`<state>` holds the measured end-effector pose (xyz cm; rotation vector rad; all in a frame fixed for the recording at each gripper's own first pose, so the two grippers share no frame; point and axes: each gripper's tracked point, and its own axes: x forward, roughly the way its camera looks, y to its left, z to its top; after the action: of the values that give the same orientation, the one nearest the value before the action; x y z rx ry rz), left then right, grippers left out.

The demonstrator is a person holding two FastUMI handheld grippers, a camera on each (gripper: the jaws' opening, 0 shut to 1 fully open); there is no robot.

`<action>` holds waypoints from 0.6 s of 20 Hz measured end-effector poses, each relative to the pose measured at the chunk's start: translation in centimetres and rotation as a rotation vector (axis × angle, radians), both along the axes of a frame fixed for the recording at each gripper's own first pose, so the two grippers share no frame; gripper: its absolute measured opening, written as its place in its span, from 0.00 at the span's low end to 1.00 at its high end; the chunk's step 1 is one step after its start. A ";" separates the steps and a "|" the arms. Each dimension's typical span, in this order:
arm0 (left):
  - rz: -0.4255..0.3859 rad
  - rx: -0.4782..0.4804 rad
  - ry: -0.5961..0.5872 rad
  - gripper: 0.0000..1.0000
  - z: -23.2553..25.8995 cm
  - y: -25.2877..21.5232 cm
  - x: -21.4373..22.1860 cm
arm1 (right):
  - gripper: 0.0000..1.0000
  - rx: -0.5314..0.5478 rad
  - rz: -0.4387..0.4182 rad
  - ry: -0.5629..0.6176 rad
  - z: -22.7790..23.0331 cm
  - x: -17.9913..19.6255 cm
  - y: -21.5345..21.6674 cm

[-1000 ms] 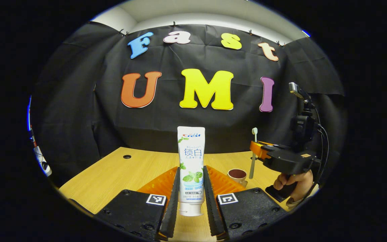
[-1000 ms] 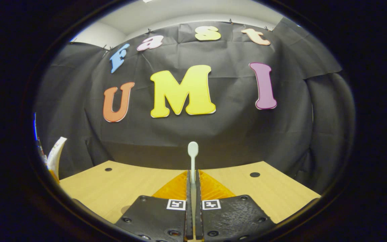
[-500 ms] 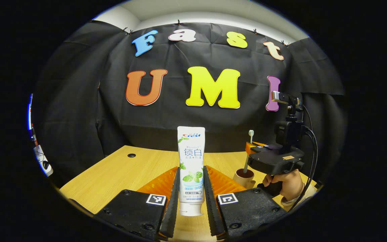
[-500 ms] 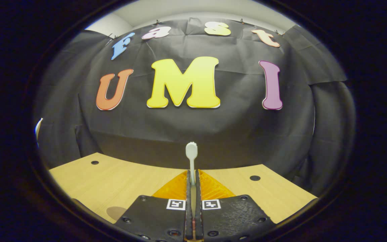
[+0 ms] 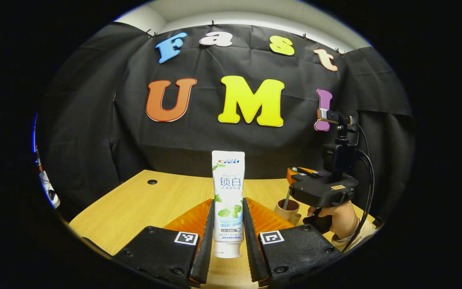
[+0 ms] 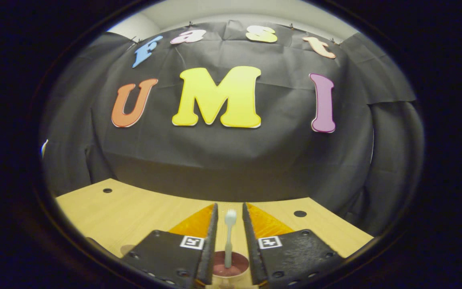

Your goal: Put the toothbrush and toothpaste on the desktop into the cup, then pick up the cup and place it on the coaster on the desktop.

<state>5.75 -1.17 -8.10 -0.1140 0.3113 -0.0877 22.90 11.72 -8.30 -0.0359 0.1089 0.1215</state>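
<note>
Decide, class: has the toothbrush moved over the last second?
Yes. In the right gripper view the toothbrush has dropped from between closed fingers, its head level with the desk's far edge, into the cup.

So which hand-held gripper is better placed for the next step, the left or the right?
Left. The left hand-held gripper already clamps the toothpaste upright. The right hand-held gripper is open, its toothbrush standing in the cup.

Above the cup [image 5: 288, 209] the way is blocked: right gripper [image 5: 295, 176] hangs over its mouth, toothbrush [image 6: 229, 237] standing inside. Left of the cup, bare desktop [image 5: 150, 204] lies open to the wall.
</note>
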 end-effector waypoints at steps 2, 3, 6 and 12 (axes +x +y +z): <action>-0.005 -0.005 0.010 0.42 -0.3 -0.1 0.0 | 0.68 0.002 0.003 0.000 0.1 -0.2 0.1; -0.007 -0.006 0.011 0.42 -0.3 -0.2 0.0 | 0.83 0.001 0.013 -0.001 0.2 -0.4 0.2; -0.003 -0.006 0.005 0.42 -0.2 -0.2 0.1 | 0.96 -0.019 -0.005 -0.013 0.8 -1.2 -0.5; 0.003 -0.003 -0.006 0.42 -0.2 -0.4 0.3 | 0.92 0.007 0.009 -0.025 2.2 -4.4 -2.4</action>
<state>6.08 -1.54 -8.32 -0.1172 0.3052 -0.0854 18.46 9.34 -6.08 -0.0306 0.0832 0.1304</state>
